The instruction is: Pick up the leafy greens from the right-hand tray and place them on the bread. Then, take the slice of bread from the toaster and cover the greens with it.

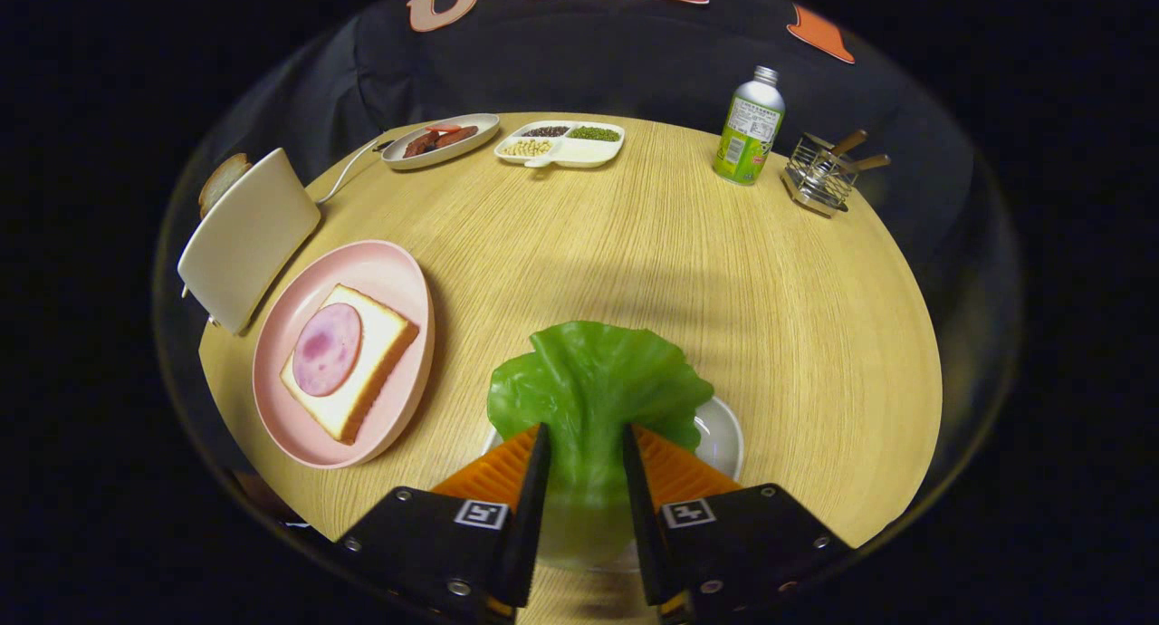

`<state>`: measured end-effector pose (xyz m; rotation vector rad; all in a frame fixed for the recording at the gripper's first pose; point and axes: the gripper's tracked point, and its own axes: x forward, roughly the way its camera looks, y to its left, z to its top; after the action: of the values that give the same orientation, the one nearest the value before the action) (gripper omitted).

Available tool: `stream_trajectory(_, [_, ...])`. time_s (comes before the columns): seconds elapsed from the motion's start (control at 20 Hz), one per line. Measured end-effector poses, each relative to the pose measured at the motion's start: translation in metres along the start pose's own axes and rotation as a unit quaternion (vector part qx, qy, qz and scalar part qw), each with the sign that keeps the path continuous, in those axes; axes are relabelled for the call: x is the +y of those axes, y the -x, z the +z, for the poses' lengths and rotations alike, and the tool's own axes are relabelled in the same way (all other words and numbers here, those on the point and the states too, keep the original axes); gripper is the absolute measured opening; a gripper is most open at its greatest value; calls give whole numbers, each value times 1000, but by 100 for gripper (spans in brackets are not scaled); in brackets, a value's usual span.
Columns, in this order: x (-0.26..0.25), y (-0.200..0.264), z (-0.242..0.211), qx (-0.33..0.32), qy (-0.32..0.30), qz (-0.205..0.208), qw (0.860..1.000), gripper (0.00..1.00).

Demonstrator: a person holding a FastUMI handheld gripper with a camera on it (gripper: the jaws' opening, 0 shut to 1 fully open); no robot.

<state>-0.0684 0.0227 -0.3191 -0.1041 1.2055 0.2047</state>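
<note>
Pinching the lettuce leaf (593, 380) between both fingers, the tongs (585, 444) hover above the white tray (722, 435) — the ham-topped bread (349, 358) lies ahead-left, on the pink plate (380, 263).

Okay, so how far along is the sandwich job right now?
Nothing is placed yet. In hand: the tool has its fingers either side of the lettuce leaf, which lies over the small white tray; a firm pinch can't be confirmed. Left: put the leaf on the ham-topped bread on the pink plate, then cover it with the slice standing in the toaster.
</note>
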Motion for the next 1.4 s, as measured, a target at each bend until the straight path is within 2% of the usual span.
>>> stream_trajectory(0.05, [-2,-2,1,-7,-9,-1,1000,32])
stream_trajectory(0.15, [-6,-1,1,-19,-28,2,999,17])
stream_trajectory(0.25, [-3,2,1,-22,-59,17,998,8])
stream_trajectory(0.35, [1,9,7,-37,-78,35,996,3])
stream_trajectory(0.55, [26,37,43,-110,-109,99,983,2])
stream_trajectory(0.75, [64,56,66,-152,-96,145,973,2])
stream_trajectory(1.2, [141,37,75,-128,-29,191,973,3])
stream_trajectory(1.4, [175,18,61,-89,1,199,976,3])
